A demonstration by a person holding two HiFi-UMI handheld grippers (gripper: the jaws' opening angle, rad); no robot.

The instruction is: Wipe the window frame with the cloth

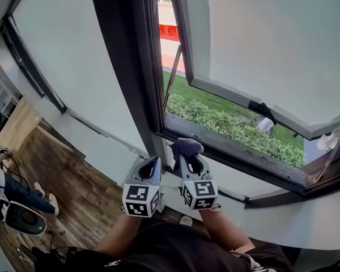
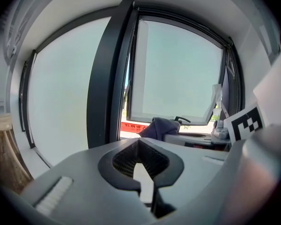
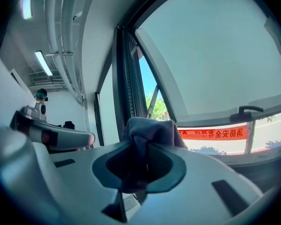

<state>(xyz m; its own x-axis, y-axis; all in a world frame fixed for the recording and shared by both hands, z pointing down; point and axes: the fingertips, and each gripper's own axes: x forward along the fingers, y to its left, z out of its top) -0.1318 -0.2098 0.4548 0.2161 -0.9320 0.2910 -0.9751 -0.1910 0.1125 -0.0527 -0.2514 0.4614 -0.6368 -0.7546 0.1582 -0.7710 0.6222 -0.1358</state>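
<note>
A dark window frame [image 1: 134, 72] runs up the middle of the head view, and its bottom rail [image 1: 232, 147] crosses to the right. My right gripper [image 1: 187, 155] is shut on a purple-grey cloth [image 1: 186, 147], held at the lower left corner of the opening, against or just above the bottom rail. The right gripper view shows the cloth [image 3: 150, 128] bunched between the jaws of this gripper [image 3: 143, 146]. My left gripper [image 1: 152, 164] hangs beside it, over the white sill [image 1: 243, 180], shut and holding nothing. In the left gripper view the cloth [image 2: 160, 125] lies ahead, beyond the left gripper [image 2: 140, 146].
The window sash [image 1: 260, 50] is swung outward, its handle [image 1: 264, 109] on the lower edge. A hedge [image 1: 232, 126] and grass lie outside. Wooden floor [image 1: 73, 191] is at lower left, with a person's legs [image 1: 20, 192] and a round white device [image 1: 24, 220].
</note>
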